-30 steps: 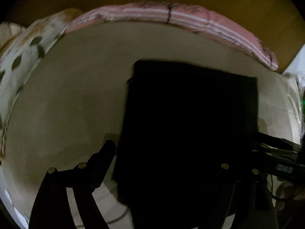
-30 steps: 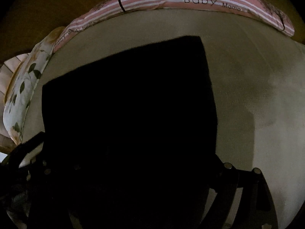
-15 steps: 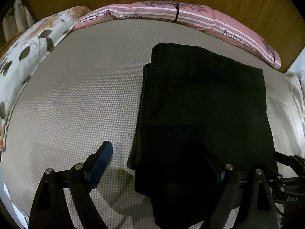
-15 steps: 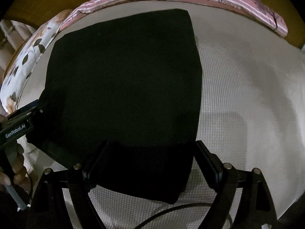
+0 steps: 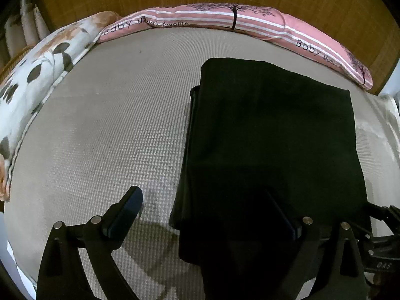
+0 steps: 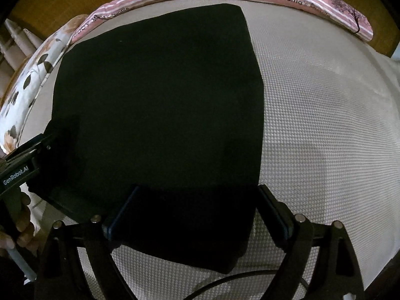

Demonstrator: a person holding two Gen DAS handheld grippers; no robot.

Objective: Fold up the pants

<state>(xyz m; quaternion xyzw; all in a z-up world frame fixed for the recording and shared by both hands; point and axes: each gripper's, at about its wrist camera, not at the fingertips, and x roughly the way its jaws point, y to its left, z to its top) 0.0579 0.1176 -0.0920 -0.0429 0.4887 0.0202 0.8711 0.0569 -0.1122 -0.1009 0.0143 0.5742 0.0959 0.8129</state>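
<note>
Grey mattress [image 5: 105,130] under folded black pants [image 6: 160,105], between both grippers' spread fingers.

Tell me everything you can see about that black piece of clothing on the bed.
The black pants lie flat on the grey textured bed cover, folded into a thick, roughly rectangular stack. Several layer edges show along the side that is left in the left wrist view. The fabric looks plain, dark and matte; no details are readable. Both grippers stand wide open over its near end, and neither looks to be clamping it.
</note>
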